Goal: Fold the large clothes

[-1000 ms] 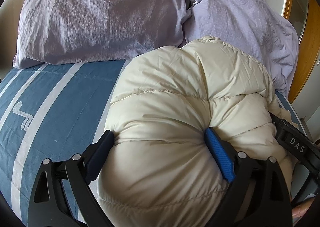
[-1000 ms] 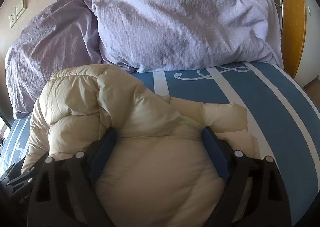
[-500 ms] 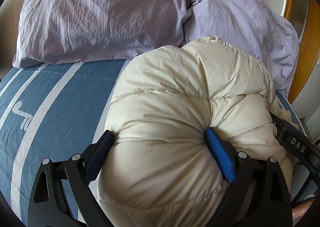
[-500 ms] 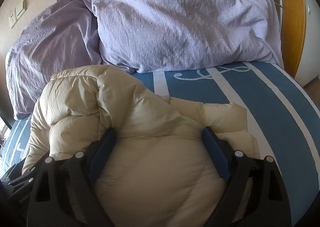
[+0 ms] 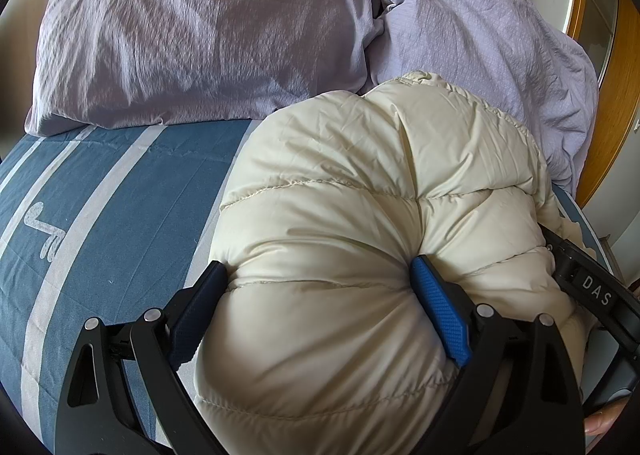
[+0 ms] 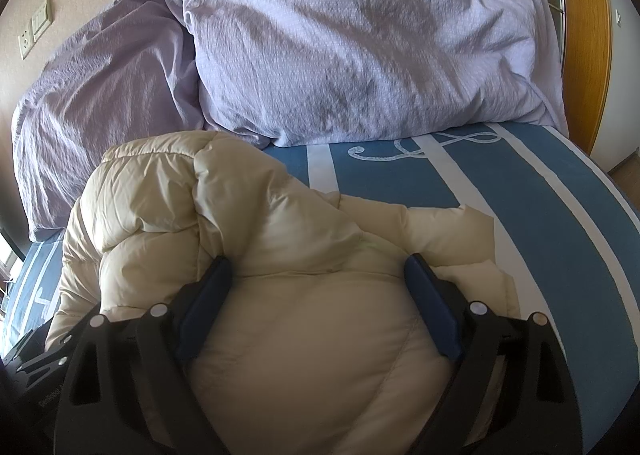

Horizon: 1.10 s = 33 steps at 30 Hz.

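Note:
A cream puffer jacket lies bundled on the blue striped bed cover. My left gripper holds its near left part: both blue pads dig into the padding, which bulges up between the wide-set jaws. In the right wrist view the same jacket swells between the fingers of my right gripper, whose pads press into its near right part. A flat piece of the jacket spreads out to the right on the cover. The right gripper's black body shows at the right edge of the left wrist view.
Two lilac pillows lean at the head of the bed, just behind the jacket. The striped cover stretches to the right. A wooden frame stands at the far right, and wall switches at the far left.

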Motion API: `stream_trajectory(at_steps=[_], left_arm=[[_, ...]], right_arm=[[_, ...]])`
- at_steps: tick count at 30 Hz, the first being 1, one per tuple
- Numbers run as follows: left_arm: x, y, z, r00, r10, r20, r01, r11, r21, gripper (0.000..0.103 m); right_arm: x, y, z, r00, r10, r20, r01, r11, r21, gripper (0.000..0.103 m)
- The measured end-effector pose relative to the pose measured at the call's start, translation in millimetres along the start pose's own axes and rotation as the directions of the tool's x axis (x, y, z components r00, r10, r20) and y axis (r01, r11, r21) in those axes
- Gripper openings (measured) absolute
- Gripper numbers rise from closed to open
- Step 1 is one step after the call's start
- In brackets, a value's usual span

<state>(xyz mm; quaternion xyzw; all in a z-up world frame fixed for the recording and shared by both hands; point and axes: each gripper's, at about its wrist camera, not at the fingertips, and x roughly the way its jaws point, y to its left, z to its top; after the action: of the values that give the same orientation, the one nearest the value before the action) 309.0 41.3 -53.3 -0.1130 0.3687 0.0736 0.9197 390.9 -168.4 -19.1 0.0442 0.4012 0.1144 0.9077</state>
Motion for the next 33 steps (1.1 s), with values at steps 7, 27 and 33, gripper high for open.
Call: stream_trajectory(at_steps=[7, 27, 33], left_arm=[[2, 0, 0, 1.0, -0.009, -0.011, 0.009, 1.0, -0.012, 0.095], [-61, 39, 4, 0.994, -0.065, -0.089, 0.063, 0.998, -0.023, 0.096], [-58, 49, -3, 0.985, -0.119, -0.128, 0.109, 0.99, -0.084, 0.096]], right_arm=[[1, 0, 1, 1.0, 0.005, -0.01, -0.004, 1.0, 0.004, 0.089], [-51, -85, 0, 0.947, 0.248, -0.205, -0.212, 0.96, 0.183, 0.1], [-32, -81, -15, 0.883, 0.366, -0.293, -0.295, 0.92, 0.259, 0.1]])
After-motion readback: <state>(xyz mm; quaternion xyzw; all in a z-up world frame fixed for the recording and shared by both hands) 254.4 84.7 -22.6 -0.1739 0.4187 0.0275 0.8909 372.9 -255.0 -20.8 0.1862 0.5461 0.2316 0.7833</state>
